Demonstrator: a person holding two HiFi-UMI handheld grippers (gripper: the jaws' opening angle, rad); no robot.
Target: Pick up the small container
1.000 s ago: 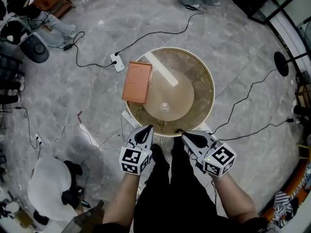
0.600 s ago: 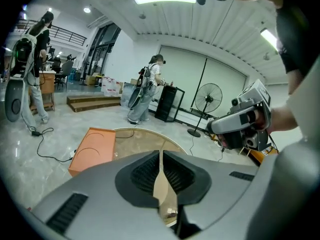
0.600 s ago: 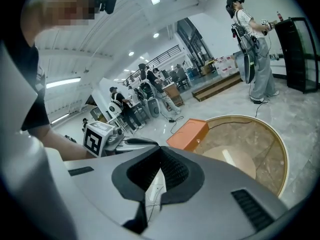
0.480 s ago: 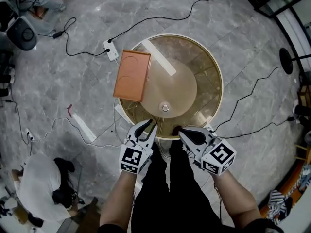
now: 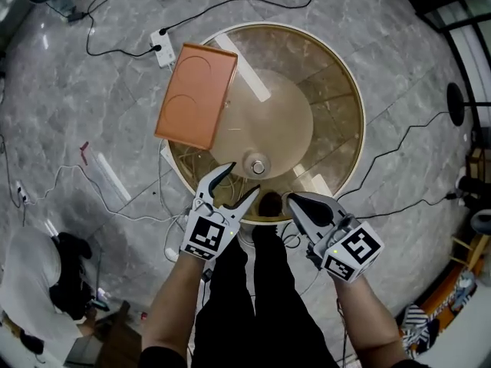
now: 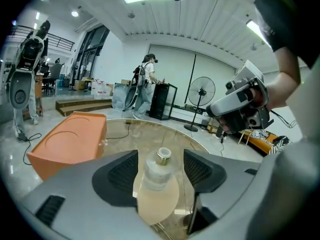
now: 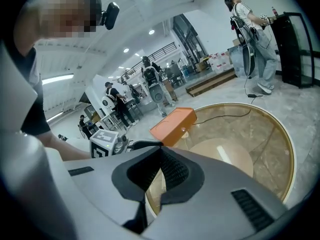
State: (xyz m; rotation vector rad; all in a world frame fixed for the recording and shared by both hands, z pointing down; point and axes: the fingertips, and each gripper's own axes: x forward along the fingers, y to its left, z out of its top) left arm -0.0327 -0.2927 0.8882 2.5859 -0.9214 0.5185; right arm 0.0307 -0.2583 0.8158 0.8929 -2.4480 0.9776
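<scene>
The small container (image 5: 258, 165), a clear bottle with a gold cap, stands upright near the middle of the round glass table (image 5: 360, 113). My left gripper (image 5: 242, 179) is at the table's near edge and its jaws are opening. In the left gripper view the container (image 6: 159, 176) shows in line with the gap of the left gripper (image 6: 160, 159), a little beyond the tips, and the pads (image 6: 119, 173) are clear of it. To the right, my right gripper (image 5: 293, 199) is shut on nothing; in its own view the right gripper (image 7: 160, 171) points across the table.
An orange tray (image 5: 196, 94) lies on the table's far left and overhangs the rim. A white strip (image 5: 244, 67) lies on the glass. Cables and a power strip (image 5: 163, 39) lie on the floor. A person (image 5: 38, 274) crouches at the lower left.
Both grippers and the head view have moved forward toward the table. The left gripper's jaws, shut a second ago, have spread apart. The right gripper stays shut.
</scene>
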